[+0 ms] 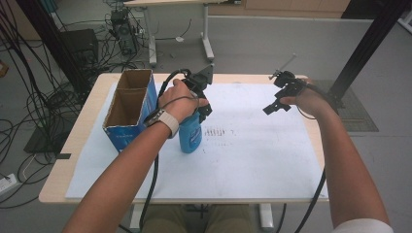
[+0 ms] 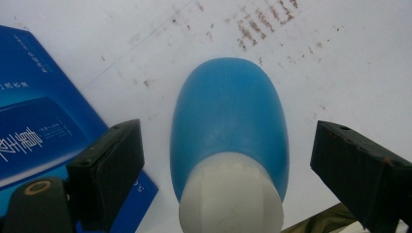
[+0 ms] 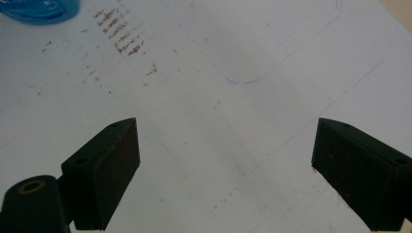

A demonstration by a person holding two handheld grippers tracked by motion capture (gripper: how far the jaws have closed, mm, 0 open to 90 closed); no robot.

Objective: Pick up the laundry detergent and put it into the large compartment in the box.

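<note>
Standing upright on the white sheet (image 1: 252, 160), the blue bottle (image 2: 228, 121) shows its white cap (image 2: 231, 194) between the left gripper (image 2: 226, 165)'s wide-open jaws, neither pad touching.

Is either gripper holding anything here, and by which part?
Nothing is held. The left gripper has its jaws open on either side of the blue bottle, clear of it. The right gripper is open over bare table.
</note>
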